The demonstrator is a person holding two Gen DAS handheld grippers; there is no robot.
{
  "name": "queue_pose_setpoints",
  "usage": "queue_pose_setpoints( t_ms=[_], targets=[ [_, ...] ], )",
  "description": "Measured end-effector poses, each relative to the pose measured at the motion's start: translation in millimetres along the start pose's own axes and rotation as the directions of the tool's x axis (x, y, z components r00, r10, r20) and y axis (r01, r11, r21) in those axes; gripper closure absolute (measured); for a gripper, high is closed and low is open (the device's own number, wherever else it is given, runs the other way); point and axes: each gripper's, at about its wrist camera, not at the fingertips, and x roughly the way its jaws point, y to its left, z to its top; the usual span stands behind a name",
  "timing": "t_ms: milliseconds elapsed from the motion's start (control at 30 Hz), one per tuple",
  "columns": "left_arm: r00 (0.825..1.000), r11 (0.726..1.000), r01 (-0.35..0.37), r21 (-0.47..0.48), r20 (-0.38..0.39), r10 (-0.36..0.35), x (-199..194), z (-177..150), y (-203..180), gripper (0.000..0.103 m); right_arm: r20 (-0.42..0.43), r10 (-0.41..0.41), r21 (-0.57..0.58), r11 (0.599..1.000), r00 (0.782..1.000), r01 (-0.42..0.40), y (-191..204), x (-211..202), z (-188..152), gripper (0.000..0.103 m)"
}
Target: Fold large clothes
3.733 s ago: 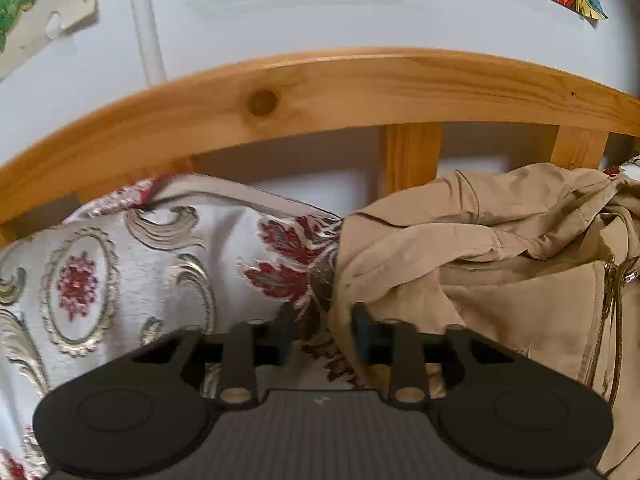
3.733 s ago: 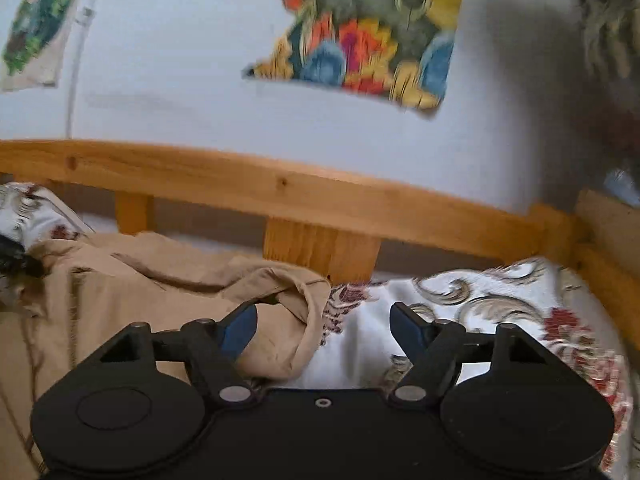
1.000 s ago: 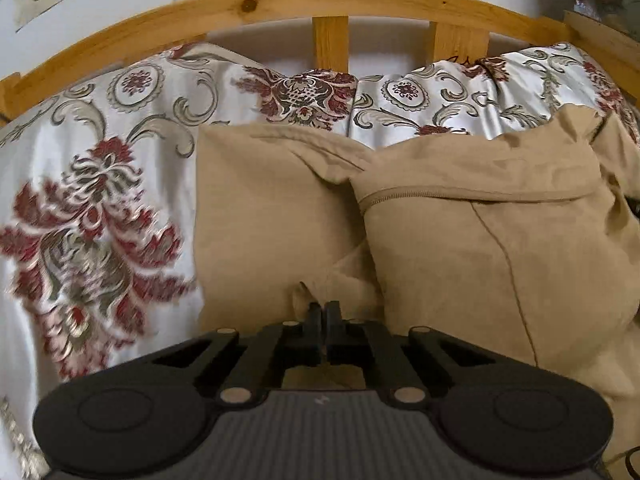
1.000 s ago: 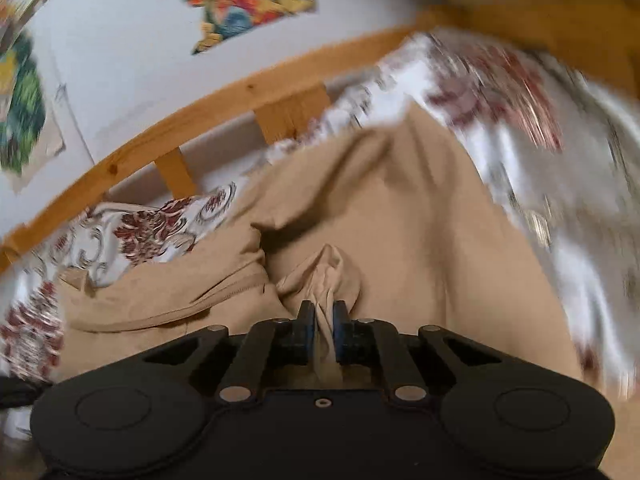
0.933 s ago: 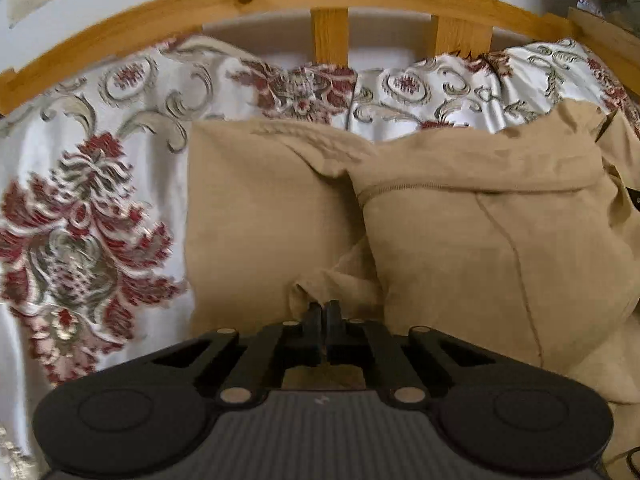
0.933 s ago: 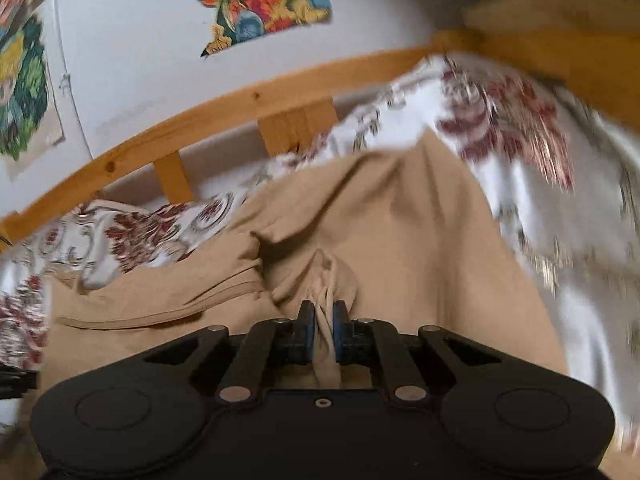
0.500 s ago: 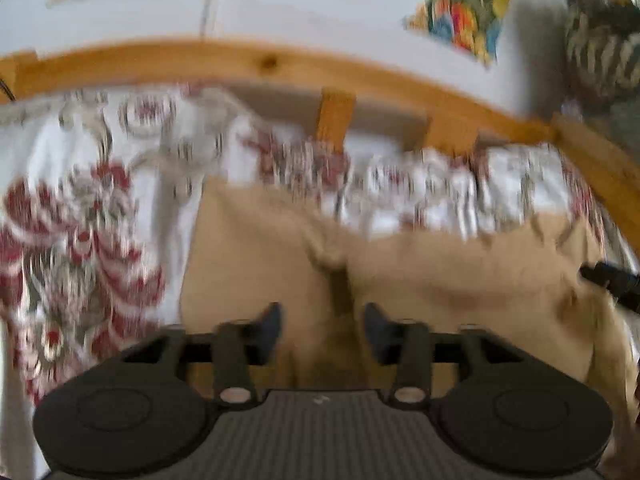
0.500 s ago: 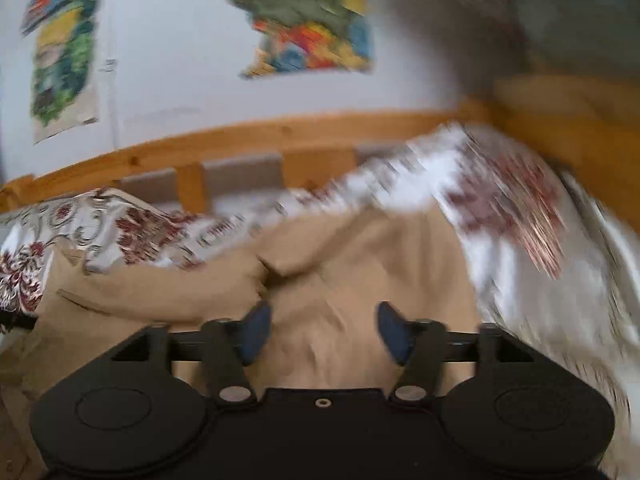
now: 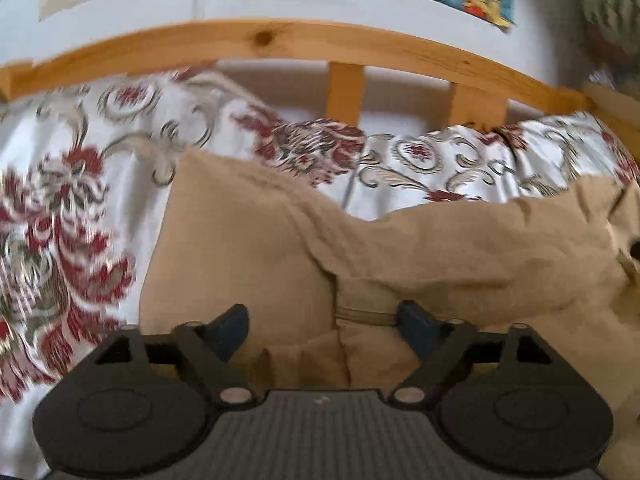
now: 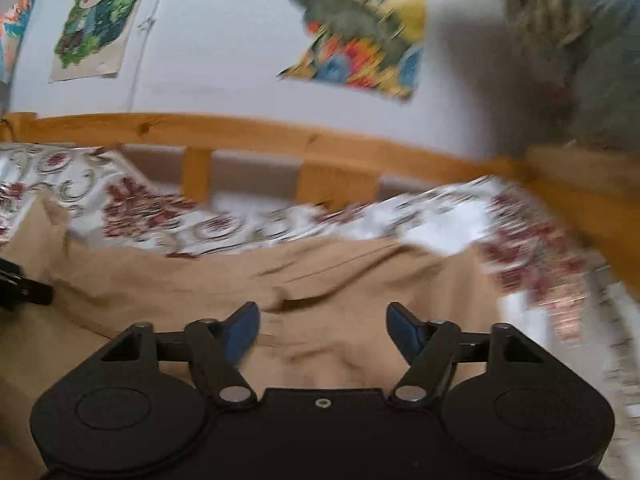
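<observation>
We are facing a pale wall hung with colourful posters, with a curved wooden bed rail on upright slats before it and a white bedspread patterned with red flowers and grey scrolls. One tan garment lies on that bedspread, spread crosswise so its long axis runs left to right, parallel to the rail. In the left wrist view its far edge is folded over, and a stitched seam sits just ahead of our left gripper. That gripper is spread wide and holds nothing, the cloth lying under and beyond its fingers. Our right gripper is likewise wide apart and empty, with the garment's rumpled fold directly ahead of it. The right wrist view shows three posters, though it is motion-blurred.
</observation>
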Motion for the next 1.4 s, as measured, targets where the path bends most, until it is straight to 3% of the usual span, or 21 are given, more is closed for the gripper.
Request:
queue_pose_setpoints(
  t_ms=[133, 200, 300, 433, 500, 633, 733, 900, 1000, 1067, 1167, 1267, 1400],
  targets=[
    [1.000, 1.000, -0.010, 0.009, 0.004, 0.010, 2.7, -2.2, 0.0, 0.014, -0.151, -0.081, -0.050, 0.996, 0.985, 0.074, -8.4, 22.9, -24.1, 0.038],
    [1.000, 1.000, -0.018, 0.016, 0.002, 0.018, 1.4, -1.5, -1.2, 0.013, -0.190, -0.061, -0.008, 0.998, 0.980, 0.060, -15.3, 32.3, -29.1, 0.038],
    [1.000, 1.000, -0.026, -0.017, -0.012, 0.026, -8.9, 5.0, -1.3, 0.014, -0.147, -0.063, 0.001, 0.998, 0.987, 0.063, -14.5, 21.8, -23.4, 0.040],
    [0.998, 0.999, 0.020, -0.031, 0.061, -0.018, -43.8, 3.4, -11.8, 0.012, -0.049, 0.023, 0.049, 0.999, 0.999, -0.021, -11.4, -5.3, -6.1, 0.038],
    [1.000, 0.999, 0.001, 0.038, 0.028, -0.002, -50.8, -3.2, -27.8, 0.012, -0.049, 0.073, 0.008, 0.997, 0.996, -0.073, -1.3, -11.6, -2.8, 0.032],
    [0.984, 0.962, -0.135, 0.238, -0.085, 0.159, -40.0, -21.6, -58.0, 0.012, -0.222, 0.117, -0.049, 0.990, 0.968, -0.131, 16.2, -5.0, -15.8, 0.032],
    [0.982, 0.962, -0.146, 0.231, -0.084, 0.169, -65.4, -19.2, -64.0, 0.011, -0.211, 0.126, -0.015, 0.991, 0.969, -0.132, 6.9, -42.1, -1.0, 0.033],
    [0.990, 0.984, -0.078, 0.159, -0.106, 0.095, -130.3, -31.9, -64.7, 0.003, -0.151, 0.119, -0.001, 0.993, 0.981, -0.121, -5.1, -144.9, 16.3, 0.016],
    [0.994, 0.981, -0.032, 0.190, -0.092, 0.051, -169.5, -56.5, -83.2, 0.001, -0.190, 0.119, 0.084, 0.991, 0.975, -0.104, -8.5, -208.6, 5.0, 0.005],
    [0.995, 0.974, 0.005, 0.228, -0.098, 0.018, -191.2, -75.3, -96.5, 0.001, -0.226, 0.123, 0.101, 0.990, 0.966, -0.102, -4.6, -241.0, -6.6, 0.004],
    [0.991, 0.961, 0.074, 0.266, -0.129, -0.040, -217.5, -99.5, -112.8, 0.001, -0.320, 0.092, 0.091, 0.994, 0.943, -0.067, 4.1, -279.7, -15.7, 0.002],
    [0.985, 0.951, 0.116, 0.288, -0.155, -0.073, -235.4, -116.3, -126.5, 0.001, -0.291, 0.119, 0.130, 0.988, 0.949, -0.084, 2.6, -307.9, -20.9, 0.001],
    [0.978, 0.945, 0.120, 0.305, -0.200, -0.060, -240.5, -126.6, -137.9, 0.001, -0.260, 0.024, 0.141, 0.990, 0.965, 0.013, -3.3, -322.6, -21.5, 0.001]
  ],
)
